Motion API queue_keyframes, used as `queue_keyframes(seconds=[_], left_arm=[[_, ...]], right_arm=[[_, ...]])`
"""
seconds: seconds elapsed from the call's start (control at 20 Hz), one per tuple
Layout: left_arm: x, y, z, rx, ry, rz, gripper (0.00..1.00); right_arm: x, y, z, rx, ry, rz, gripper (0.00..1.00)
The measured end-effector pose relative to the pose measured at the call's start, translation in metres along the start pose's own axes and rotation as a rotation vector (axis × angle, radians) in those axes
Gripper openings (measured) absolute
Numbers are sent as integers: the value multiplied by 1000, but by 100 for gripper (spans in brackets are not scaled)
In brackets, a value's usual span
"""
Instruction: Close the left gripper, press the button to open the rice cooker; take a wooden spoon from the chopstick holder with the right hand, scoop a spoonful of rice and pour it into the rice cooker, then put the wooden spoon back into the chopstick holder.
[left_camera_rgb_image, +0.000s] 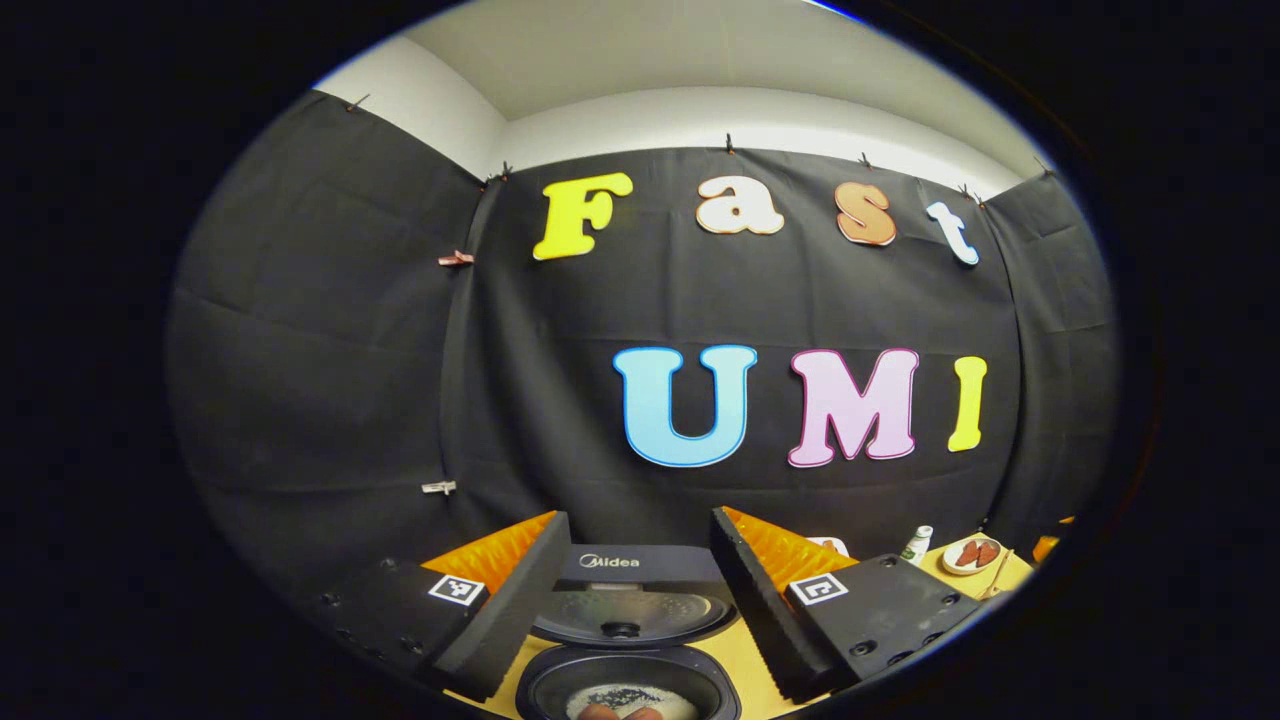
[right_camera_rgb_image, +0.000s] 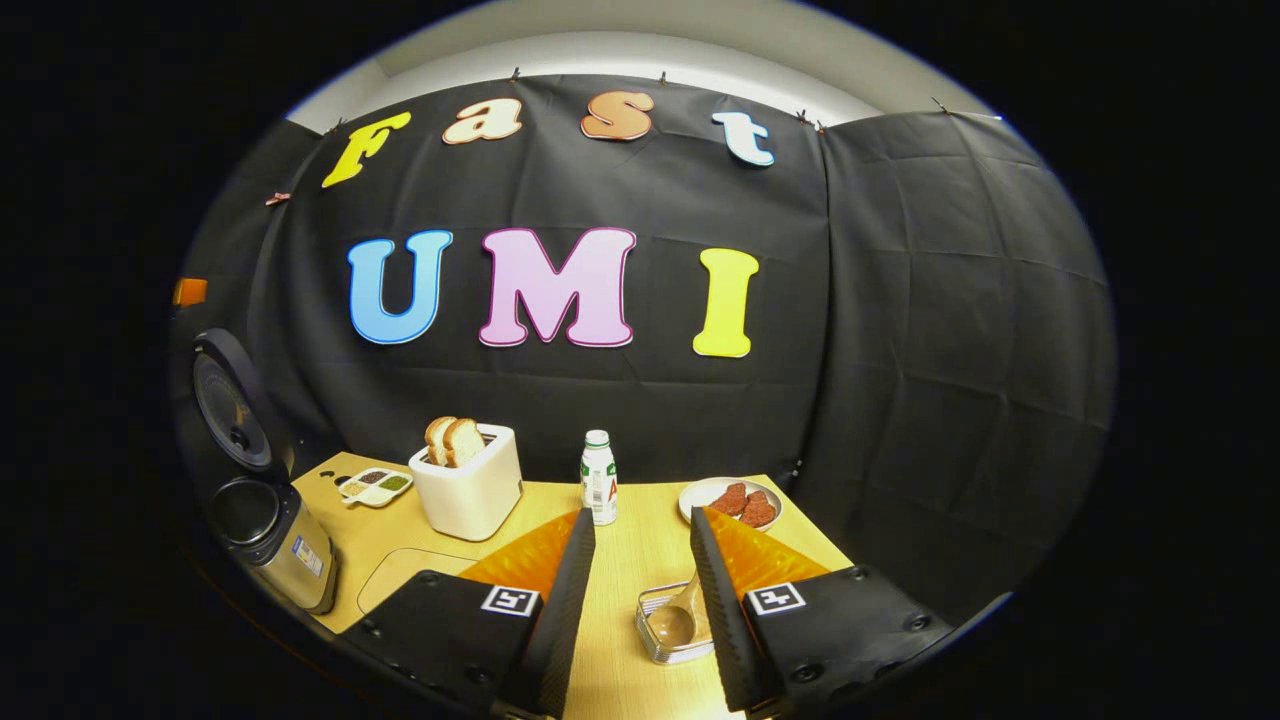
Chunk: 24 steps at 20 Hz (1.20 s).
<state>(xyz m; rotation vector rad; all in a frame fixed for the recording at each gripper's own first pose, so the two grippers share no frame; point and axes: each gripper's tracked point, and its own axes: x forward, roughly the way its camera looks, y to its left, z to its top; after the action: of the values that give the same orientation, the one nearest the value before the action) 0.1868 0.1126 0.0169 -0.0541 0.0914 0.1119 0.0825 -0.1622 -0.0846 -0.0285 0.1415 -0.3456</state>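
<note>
Now rice cooker (left_camera_rgb_image: 628, 640) lid up, grains in pot, fingers apart.

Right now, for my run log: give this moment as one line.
rice cooker: lid open | rice: in pot | left tongs: open, empty | right tongs: open, empty | wooden spoon: in chopstick holder

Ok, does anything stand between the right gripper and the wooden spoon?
Nothing visible does. The wooden spoon lies in the chopstick holder, between the open fingers of the right gripper; the bottle stands farther back.
</note>
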Motion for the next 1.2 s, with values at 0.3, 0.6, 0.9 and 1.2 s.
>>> queue_keyframes(seconds=[0.3,0.6,0.9,1.2], left_arm=[[46,6,-5,2,44,-7,95],[75,8,-36,-24,178,-8,95],[59,8,-43,-29,221,1,98],[-7,5,-69,-74,226,12,98]], right_arm=[[-8,11,9,-17,-16,10,64],[-15,19,19,-63,-44,16,64],[-20,25,29,-91,-82,25,66],[-27,30,22,-77,-70,43,66]])
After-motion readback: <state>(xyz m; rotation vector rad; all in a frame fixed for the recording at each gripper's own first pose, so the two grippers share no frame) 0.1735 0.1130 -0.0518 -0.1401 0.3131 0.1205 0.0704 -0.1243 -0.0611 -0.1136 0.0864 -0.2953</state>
